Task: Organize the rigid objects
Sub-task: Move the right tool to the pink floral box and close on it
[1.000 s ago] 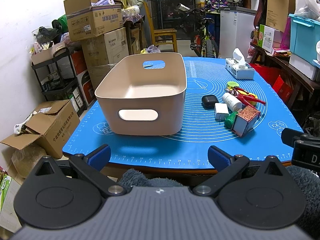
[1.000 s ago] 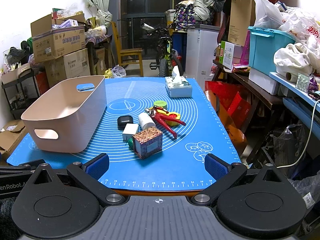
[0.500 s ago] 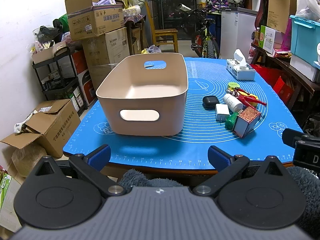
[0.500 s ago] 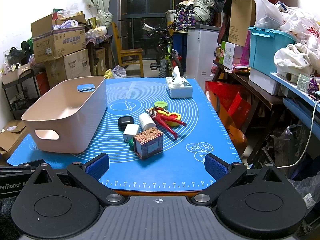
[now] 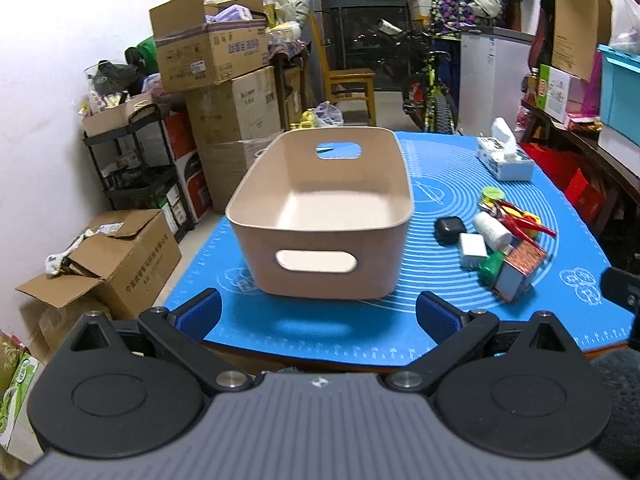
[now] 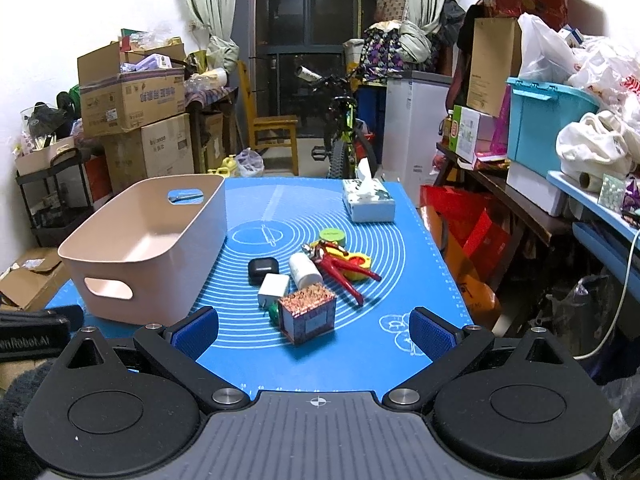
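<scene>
An empty beige bin (image 5: 320, 216) with handle cut-outs stands on the blue mat (image 5: 320, 324); it also shows in the right wrist view (image 6: 132, 252). To its right lies a cluster: a patterned box (image 6: 307, 312), a white charger (image 6: 273, 286), a black earbud case (image 6: 262, 269), a white bottle (image 6: 305, 269), red pliers (image 6: 344, 272) and a green lid (image 6: 332, 235). My left gripper (image 5: 319, 315) is open and empty, just in front of the bin. My right gripper (image 6: 314, 330) is open and empty, just in front of the patterned box.
A tissue box (image 6: 368, 200) stands at the far right of the mat. Stacked cardboard boxes (image 5: 216, 80) and a shelf line the left wall. A cluttered side table with a blue tub (image 6: 548, 124) stands to the right. A bicycle (image 6: 344, 136) and a chair stand behind.
Both grippers have moved forward toward the table and risen a little. The bin and the cluster look closer. Nothing on the mat has moved.
</scene>
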The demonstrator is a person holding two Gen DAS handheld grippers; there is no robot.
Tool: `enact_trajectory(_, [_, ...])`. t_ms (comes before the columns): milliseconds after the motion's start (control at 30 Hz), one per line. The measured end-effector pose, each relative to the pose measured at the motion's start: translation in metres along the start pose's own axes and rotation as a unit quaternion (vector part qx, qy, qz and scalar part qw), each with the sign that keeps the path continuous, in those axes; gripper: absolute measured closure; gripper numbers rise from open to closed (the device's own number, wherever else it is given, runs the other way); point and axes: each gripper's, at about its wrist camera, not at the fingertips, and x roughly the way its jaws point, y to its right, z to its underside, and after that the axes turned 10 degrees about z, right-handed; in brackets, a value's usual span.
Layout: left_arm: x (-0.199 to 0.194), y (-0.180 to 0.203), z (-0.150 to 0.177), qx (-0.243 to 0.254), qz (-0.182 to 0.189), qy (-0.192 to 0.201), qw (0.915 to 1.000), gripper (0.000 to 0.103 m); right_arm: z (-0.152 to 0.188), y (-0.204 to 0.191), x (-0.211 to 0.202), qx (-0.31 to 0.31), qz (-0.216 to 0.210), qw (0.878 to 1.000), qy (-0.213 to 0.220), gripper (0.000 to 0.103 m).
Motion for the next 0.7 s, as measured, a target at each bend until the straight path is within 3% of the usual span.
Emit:
enact_trajectory(400, [0.016,-0.036,-0.047,-0.031,-0.017,-0.001,0.9994,0.001,-0.025,-0.007,0.031,-0.006,-0.012,1.000,-0.010,0.002])
enact_trajectory(700, [0.063,-0.076,-0.069,-0.071,-0.022,-0.029,0.9968,0.001,-0.037,-0.020,0.090,-0.016,-0.026,0.998,-0.058,0.002])
